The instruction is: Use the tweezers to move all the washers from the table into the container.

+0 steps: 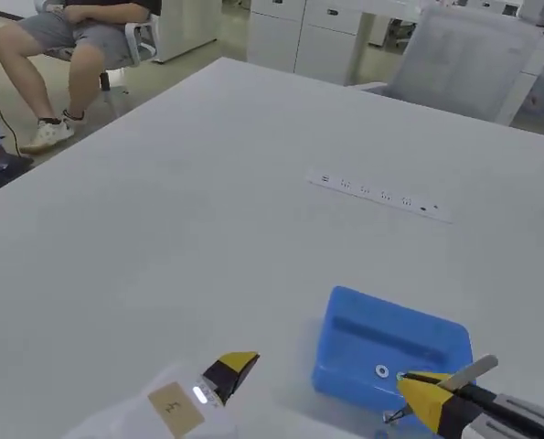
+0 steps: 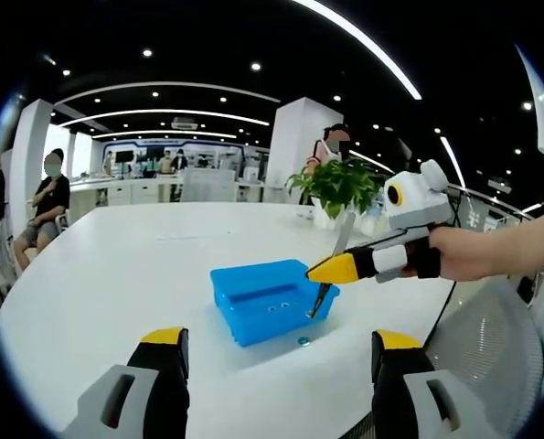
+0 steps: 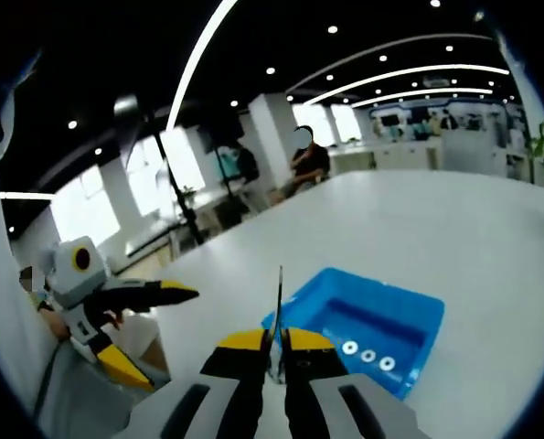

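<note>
A blue container (image 1: 392, 340) stands near the table's front edge, and three washers (image 3: 368, 355) lie inside it (image 3: 368, 320). My right gripper (image 1: 414, 384) is shut on metal tweezers (image 3: 278, 306). The tweezers (image 2: 331, 265) slant down to the container's (image 2: 258, 302) near corner. Their tip hangs just above one small washer (image 2: 304, 341) on the table beside the container wall. My left gripper (image 2: 281, 361) is held open to the left of the container with nothing between its jaws, low in the head view (image 1: 240, 364).
A white power strip (image 1: 379, 196) lies on the table beyond the container. A person sits on a chair (image 1: 80, 37) past the far left corner. A grey chair back (image 1: 468, 59) stands at the far side. A potted plant (image 2: 337, 187) stands behind the container.
</note>
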Available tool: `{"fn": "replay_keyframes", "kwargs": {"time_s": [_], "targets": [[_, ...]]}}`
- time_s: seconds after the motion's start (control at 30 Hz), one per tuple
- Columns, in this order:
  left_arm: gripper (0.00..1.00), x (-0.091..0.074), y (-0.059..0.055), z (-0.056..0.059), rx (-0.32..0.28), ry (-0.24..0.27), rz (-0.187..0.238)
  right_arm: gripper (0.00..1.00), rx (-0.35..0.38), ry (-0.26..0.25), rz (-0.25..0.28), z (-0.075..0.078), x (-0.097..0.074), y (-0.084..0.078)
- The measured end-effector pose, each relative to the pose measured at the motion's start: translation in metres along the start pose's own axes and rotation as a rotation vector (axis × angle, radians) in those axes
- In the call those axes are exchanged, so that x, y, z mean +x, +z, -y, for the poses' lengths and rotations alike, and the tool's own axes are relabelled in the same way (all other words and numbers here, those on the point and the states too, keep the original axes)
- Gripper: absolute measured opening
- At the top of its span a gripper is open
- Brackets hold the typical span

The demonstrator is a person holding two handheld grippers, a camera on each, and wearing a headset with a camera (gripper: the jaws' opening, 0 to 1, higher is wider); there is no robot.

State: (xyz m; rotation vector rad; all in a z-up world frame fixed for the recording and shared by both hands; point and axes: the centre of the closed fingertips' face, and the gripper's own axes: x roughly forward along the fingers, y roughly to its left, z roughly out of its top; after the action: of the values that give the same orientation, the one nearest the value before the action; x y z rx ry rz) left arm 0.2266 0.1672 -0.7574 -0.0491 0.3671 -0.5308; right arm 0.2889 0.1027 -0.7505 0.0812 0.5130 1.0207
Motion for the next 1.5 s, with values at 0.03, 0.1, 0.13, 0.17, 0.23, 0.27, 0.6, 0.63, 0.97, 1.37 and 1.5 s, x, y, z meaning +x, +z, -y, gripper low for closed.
{"fn": "replay_keyframes", "kwargs": {"time_s": [0.03,0.1,0.13,0.17,0.23,0.27,0.6,0.63,0.97,1.37,1.5], "targets": [[0.83,0.000,0.000,0.000,0.000,0.001,-0.001,0.03,-0.005,0.002,0.007,0.001,0.001,0.004],[0.83,0.000,0.000,0.000,-0.001,0.001,0.000,0.03,-0.015,-0.003,0.011,0.003,0.004,0.009],[0.83,0.000,0.000,0.000,0.000,0.001,0.001,0.03,-0.019,-0.005,0.014,0.004,0.005,0.012],[0.83,0.000,0.000,-0.001,0.000,0.001,0.002,0.03,-0.021,-0.005,0.016,0.004,0.006,0.013],[0.83,0.000,0.000,-0.001,-0.002,0.003,0.000,0.03,-0.027,-0.008,0.027,0.007,0.009,0.019],[0.83,0.000,0.000,-0.001,-0.003,0.003,0.000,0.03,-0.033,-0.008,0.029,0.008,0.010,0.022],[0.84,0.000,0.002,0.000,-0.016,-0.005,0.015,0.03,-0.065,-0.018,0.018,0.016,0.027,0.039],[0.84,0.000,0.002,0.000,-0.013,-0.006,0.015,0.03,-0.065,-0.018,0.018,0.018,0.028,0.040],[0.84,0.000,0.004,0.001,-0.024,-0.012,0.025,0.03,-0.059,-0.026,-0.030,0.033,0.048,0.035],[0.83,0.001,0.003,0.001,-0.025,-0.013,0.021,0.03,-0.078,-0.005,-0.115,0.045,0.069,0.012],[0.83,0.000,0.003,0.000,-0.030,-0.010,0.022,0.03,-0.086,-0.010,-0.145,0.050,0.073,0.003]]}}
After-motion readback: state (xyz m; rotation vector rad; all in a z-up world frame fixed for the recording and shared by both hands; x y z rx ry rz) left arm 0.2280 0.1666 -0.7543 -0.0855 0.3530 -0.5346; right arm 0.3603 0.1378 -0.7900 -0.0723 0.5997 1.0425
